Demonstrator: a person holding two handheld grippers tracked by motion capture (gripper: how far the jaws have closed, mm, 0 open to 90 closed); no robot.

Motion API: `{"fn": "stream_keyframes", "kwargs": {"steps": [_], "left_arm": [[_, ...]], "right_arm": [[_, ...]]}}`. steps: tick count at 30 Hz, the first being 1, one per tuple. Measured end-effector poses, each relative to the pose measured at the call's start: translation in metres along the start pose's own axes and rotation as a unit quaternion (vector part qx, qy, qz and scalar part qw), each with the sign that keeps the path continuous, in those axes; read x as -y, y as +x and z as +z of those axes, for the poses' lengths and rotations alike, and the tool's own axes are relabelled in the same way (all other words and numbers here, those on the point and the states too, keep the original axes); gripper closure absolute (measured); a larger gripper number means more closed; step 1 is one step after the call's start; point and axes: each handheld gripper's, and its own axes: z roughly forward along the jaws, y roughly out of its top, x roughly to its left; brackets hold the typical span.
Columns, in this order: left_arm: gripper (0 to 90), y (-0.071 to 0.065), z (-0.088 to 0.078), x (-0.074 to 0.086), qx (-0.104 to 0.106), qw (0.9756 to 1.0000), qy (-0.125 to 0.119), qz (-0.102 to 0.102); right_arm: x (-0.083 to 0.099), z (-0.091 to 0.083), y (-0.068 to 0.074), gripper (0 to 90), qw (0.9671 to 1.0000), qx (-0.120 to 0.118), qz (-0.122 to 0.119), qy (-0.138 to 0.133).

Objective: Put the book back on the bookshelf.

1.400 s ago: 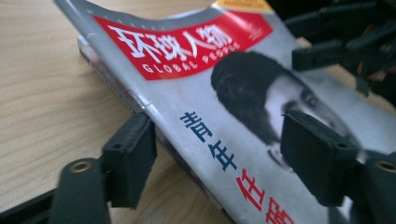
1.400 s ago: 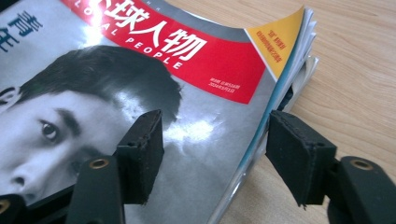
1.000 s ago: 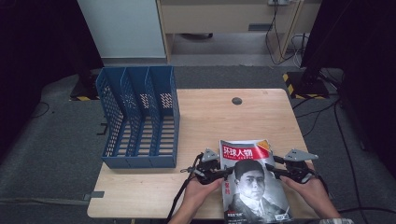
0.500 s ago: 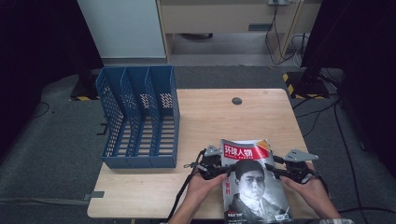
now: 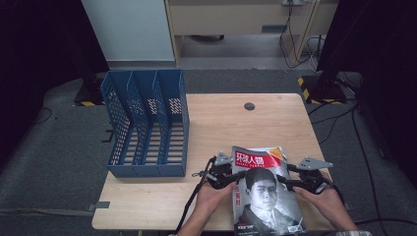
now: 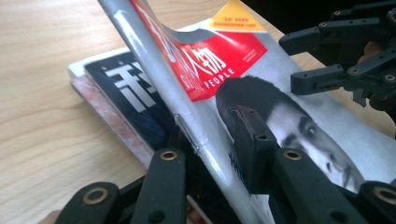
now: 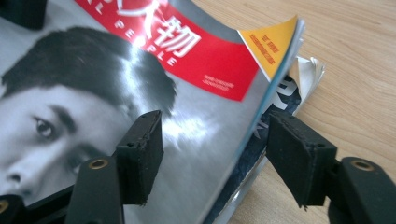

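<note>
High view: at the near edge of a wooden table, a glossy magazine with a red title band and a man's portrait, lying between two hand-held grippers. Left gripper at its spine side, right gripper at its open edge. Farther left, a blue three-slot file rack, standing well apart from the magazine.

Left gripper view: jaws just closing, now clamped on the magazine's silver spine, one pad on the cover, the other beneath. Spine side tilted up off a second magazine with a dark cover underneath. Probably a handover of the grip to this side, ready for lifting.

Right gripper view: jaws just opening, now released, astride the magazine's open edge without pressing; one pad over the portrait, the other out past the page edges. Yellow flash at the top corner, pages slightly curled, cover shiny and likely slippery.
</note>
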Motion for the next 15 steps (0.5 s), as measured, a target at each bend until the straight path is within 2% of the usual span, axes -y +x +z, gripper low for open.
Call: {"fn": "stream_keyframes", "kwargs": {"steps": [1, 3, 5, 11, 13, 15], "left_arm": [[74.5, 0.003, -0.005, -0.002, -0.002, 1.0000, -0.006, 0.007], [74.9, 0.005, -0.008, -0.003, -0.002, 0.9999, -0.009, 0.009], [76.9, 0.009, -0.014, -0.005, -0.001, 0.9998, -0.019, 0.003], [78.0, 0.009, -0.016, -0.006, 0.001, 0.9997, -0.023, 0.007], [78.2, 0.007, -0.017, -0.006, 0.002, 0.9996, -0.025, 0.009], [78.5, 0.007, -0.018, -0.007, 0.005, 0.9996, -0.026, 0.012]], "right_arm": [[0.000, 0.001, 0.000, 33.3, 1.0000, -0.001, 0.004, 0.001], [0.000, 0.001, 0.000, 33.1, 1.0000, -0.001, 0.004, 0.001], [-0.001, 0.001, 0.001, 32.2, 1.0000, -0.003, 0.007, 0.001], [-0.003, 0.000, 0.001, 34.1, 0.9999, -0.003, 0.006, -0.011], [-0.008, 0.002, 0.006, 33.1, 0.9996, -0.015, 0.007, -0.021], [-0.008, 0.006, 0.009, 30.9, 0.9997, -0.021, 0.002, -0.012]]}}
